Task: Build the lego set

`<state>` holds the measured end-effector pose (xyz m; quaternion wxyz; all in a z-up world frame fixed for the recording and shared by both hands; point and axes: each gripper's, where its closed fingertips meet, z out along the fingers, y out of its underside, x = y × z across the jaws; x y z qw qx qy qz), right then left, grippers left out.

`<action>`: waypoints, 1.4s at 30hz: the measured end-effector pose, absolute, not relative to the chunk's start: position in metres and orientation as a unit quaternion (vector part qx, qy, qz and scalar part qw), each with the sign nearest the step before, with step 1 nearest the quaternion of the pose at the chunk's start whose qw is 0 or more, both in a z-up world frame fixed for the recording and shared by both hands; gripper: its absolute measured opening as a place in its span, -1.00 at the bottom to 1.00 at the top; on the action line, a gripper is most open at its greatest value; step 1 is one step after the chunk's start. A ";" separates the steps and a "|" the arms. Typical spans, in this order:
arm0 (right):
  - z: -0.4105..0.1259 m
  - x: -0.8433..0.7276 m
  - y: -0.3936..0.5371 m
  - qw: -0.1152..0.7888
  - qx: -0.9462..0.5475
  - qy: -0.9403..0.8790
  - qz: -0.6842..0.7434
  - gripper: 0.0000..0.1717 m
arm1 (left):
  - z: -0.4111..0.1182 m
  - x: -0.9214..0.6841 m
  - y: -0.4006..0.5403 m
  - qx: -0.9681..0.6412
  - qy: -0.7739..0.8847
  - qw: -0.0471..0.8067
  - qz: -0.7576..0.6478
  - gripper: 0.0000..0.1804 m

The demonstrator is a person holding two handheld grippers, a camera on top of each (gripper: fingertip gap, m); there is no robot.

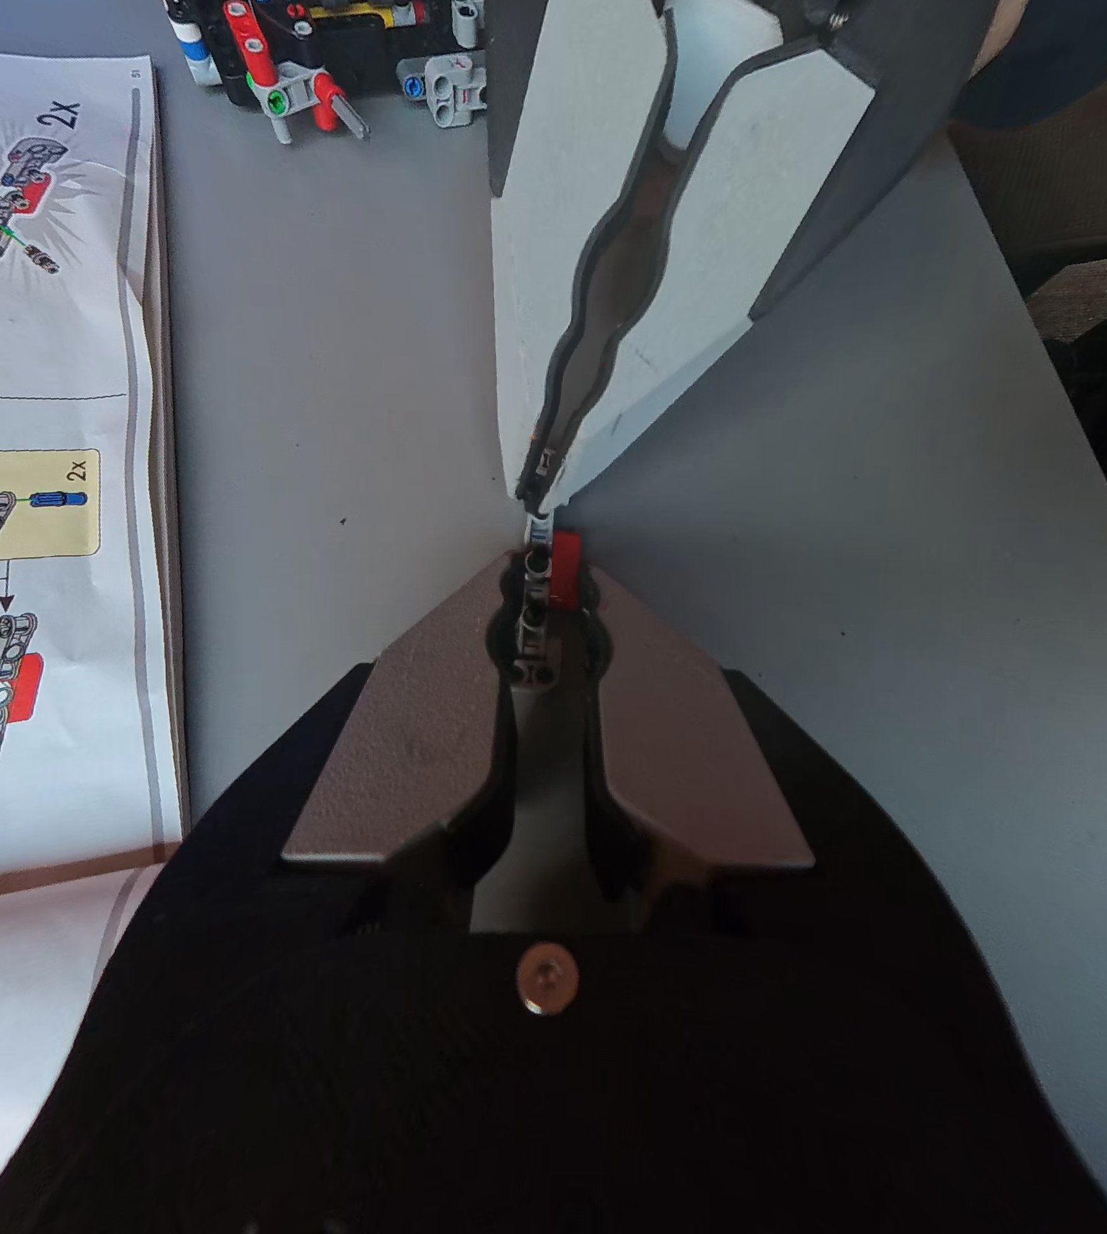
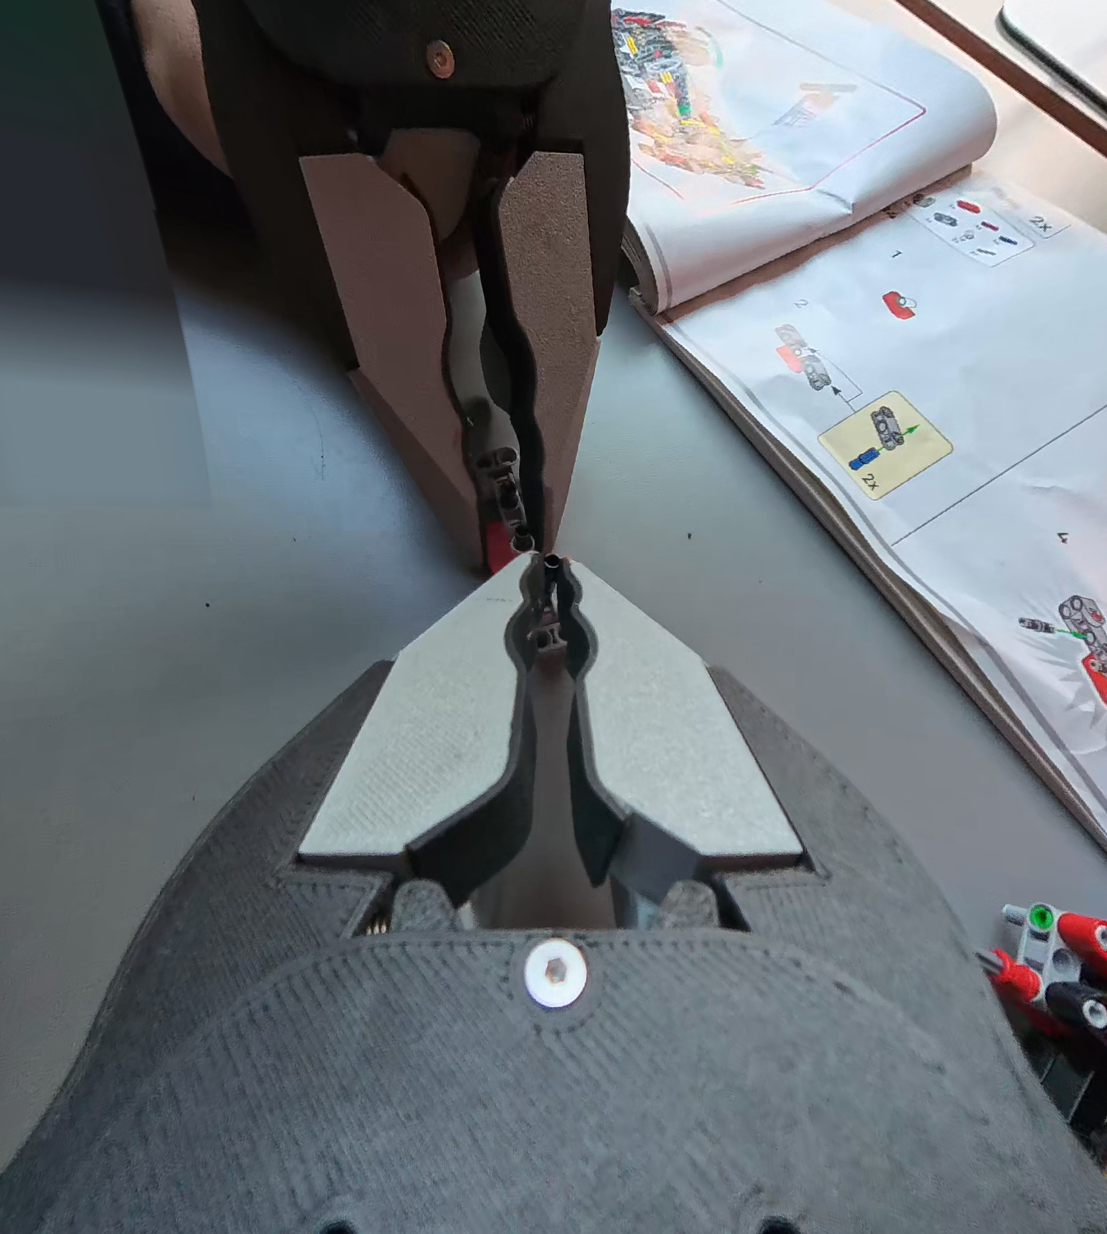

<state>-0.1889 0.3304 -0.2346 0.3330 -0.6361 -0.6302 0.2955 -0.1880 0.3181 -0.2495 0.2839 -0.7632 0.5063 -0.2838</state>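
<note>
Squarely above the bare grey tabletop (image 1: 337,334), tip to tip. Clamped in the left gripper (image 1: 547,567): a short grey perforated plastic beam (image 1: 536,624) with a small red plastic block (image 1: 565,564) alongside, pads pressing on both flanks. Pinched in the right gripper (image 2: 550,581), fingers all but together: a thin black plastic pin (image 2: 551,562), nose just beside the beam's end hole, contact unclear. Off to the side, an open paper instruction booklet (image 1: 36,400) and a partly built multicoloured brick model (image 1: 337,60).
</note>
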 end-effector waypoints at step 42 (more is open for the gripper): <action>-0.219 -0.065 0.224 0.355 -0.722 -0.512 0.299 -0.99 | -0.247 -0.064 0.214 -0.672 0.617 0.214 -0.349 -0.85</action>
